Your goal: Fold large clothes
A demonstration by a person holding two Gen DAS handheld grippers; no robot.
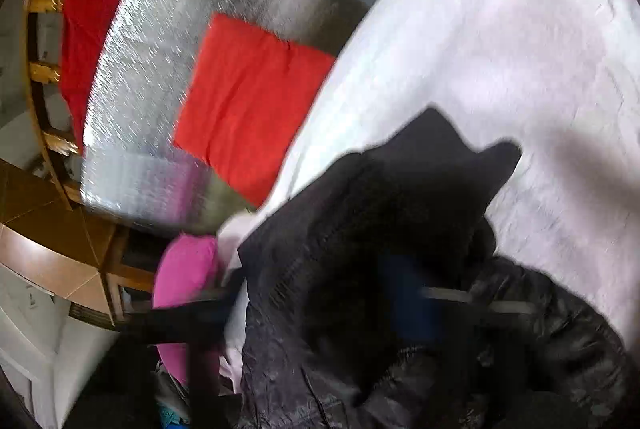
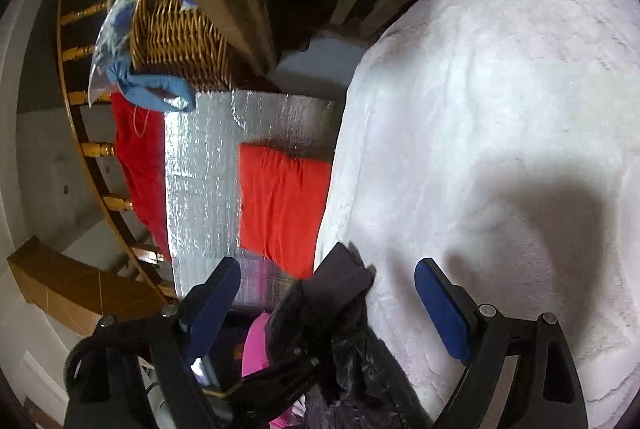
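Observation:
A black jacket (image 1: 380,229) with shiny padded fabric fills the lower middle of the left wrist view and covers my left gripper (image 1: 404,293), which is shut on it; only a blue pad and grey bars show through. It hangs over a white fluffy blanket (image 1: 500,49). In the right wrist view my right gripper (image 2: 328,309) is open, its blue pads (image 2: 440,309) wide apart, with the jacket (image 2: 340,309) between them and the blanket (image 2: 500,109) beyond. The left gripper's black frame (image 2: 276,377) shows below, holding the jacket.
A folded red garment (image 1: 248,101) lies on a silver foil mat (image 1: 160,49). Another red cloth (image 1: 92,9) hangs at a wooden railing (image 2: 92,149). A pink item (image 1: 184,269) is below. A wicker basket (image 2: 176,37) and blue cloth (image 2: 156,89) stand behind the mat.

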